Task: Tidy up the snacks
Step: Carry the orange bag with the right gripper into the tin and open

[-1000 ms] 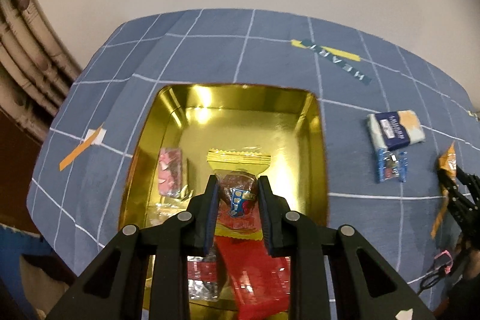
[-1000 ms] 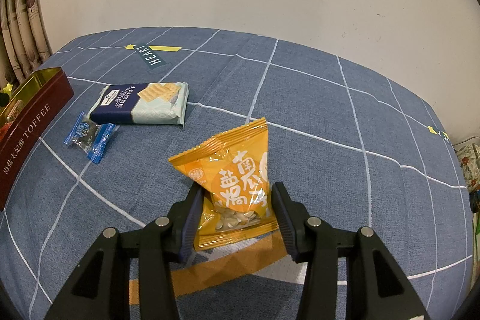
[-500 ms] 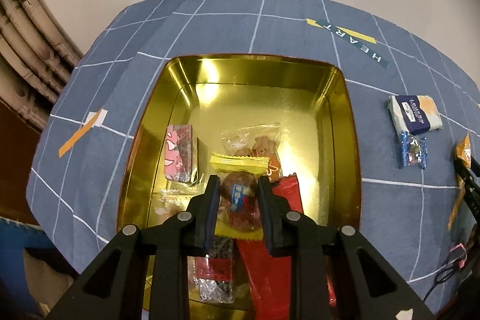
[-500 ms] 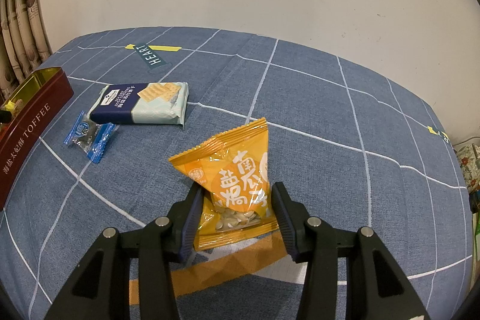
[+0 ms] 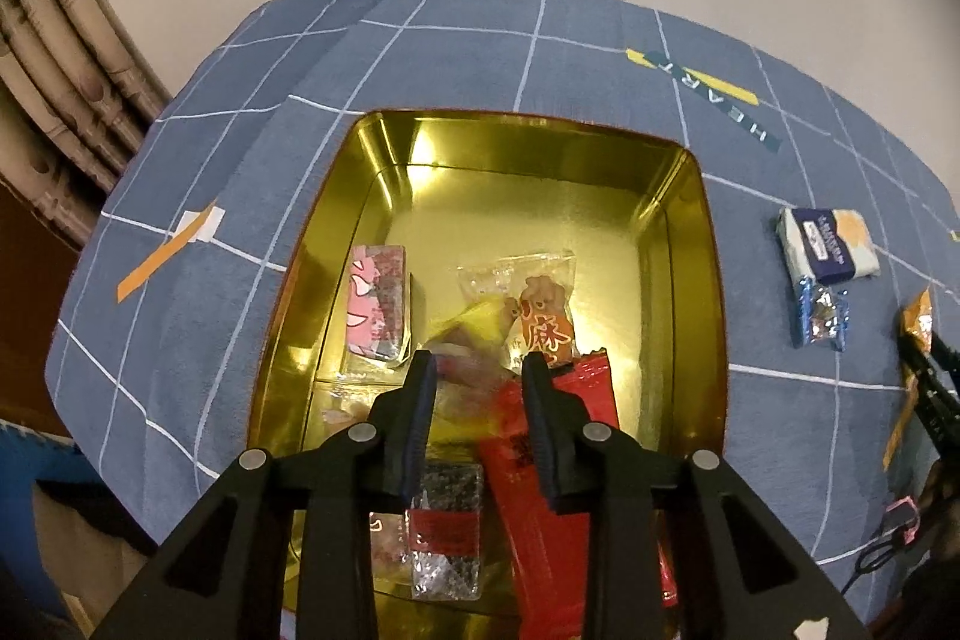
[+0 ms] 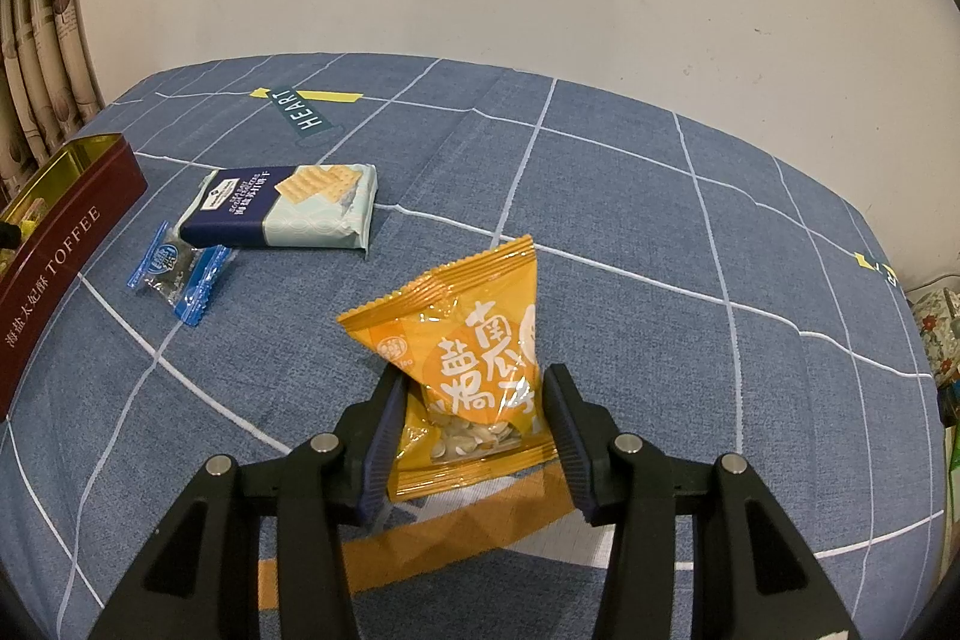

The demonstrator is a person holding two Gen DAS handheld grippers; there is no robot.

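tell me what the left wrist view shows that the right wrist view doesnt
Only the left wrist view looks down into the gold tin: a pink packet, a clear bear-print packet and a red wrapper lie inside. The left claw is opening above them, with a blurred yellow packet between its pads.

Only the right wrist view shows the tin's maroon TOFFEE side and the right claw closed on the orange seed bag.

Both show the cracker pack, the blue candy and the blue checked cloth.
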